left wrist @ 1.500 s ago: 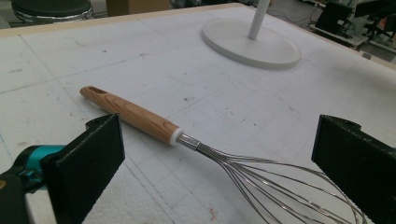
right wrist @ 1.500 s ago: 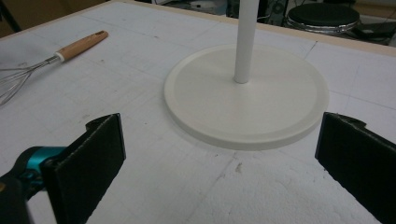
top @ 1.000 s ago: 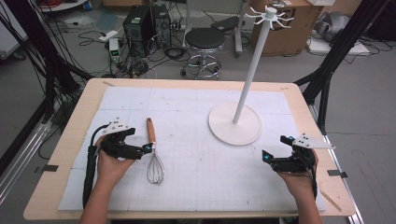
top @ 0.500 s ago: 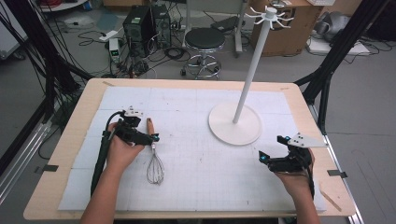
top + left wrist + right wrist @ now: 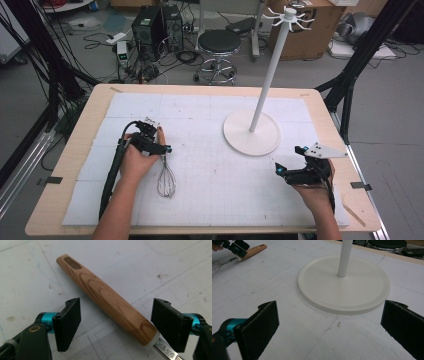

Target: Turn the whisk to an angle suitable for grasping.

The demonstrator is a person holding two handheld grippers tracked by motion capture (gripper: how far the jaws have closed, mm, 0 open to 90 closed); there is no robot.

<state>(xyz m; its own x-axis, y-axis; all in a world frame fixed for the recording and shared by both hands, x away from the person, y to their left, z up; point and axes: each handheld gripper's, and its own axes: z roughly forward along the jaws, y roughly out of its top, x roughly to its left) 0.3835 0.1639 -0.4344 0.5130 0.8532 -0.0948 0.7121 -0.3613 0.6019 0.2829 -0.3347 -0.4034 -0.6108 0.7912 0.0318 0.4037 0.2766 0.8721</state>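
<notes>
A whisk (image 5: 166, 182) lies on the white mat, wire head toward me, wooden handle (image 5: 107, 300) pointing away. My left gripper (image 5: 161, 145) is lowered over that handle. Its jaws have just been closing and straddle the handle; the left pad (image 5: 67, 323) stands clear of the wood, and the right pad (image 5: 170, 326) sits close beside the handle's metal end. My right gripper (image 5: 287, 160) rests at the table's right front, wide open with nothing between its pads (image 5: 259, 326), facing the white stand's round base (image 5: 344, 285).
The tall white stand (image 5: 270, 70) with hooks on top rises from its base (image 5: 251, 132) right of centre. The wooden table edge (image 5: 75, 150) frames the mat. A thin wooden stick (image 5: 352, 210) lies at the right front corner. A stool (image 5: 219, 45) stands beyond the table.
My left hand has moved right and away from me, coming down over the whisk's handle, and its jaws stand narrower. The right hand has barely shifted.
</notes>
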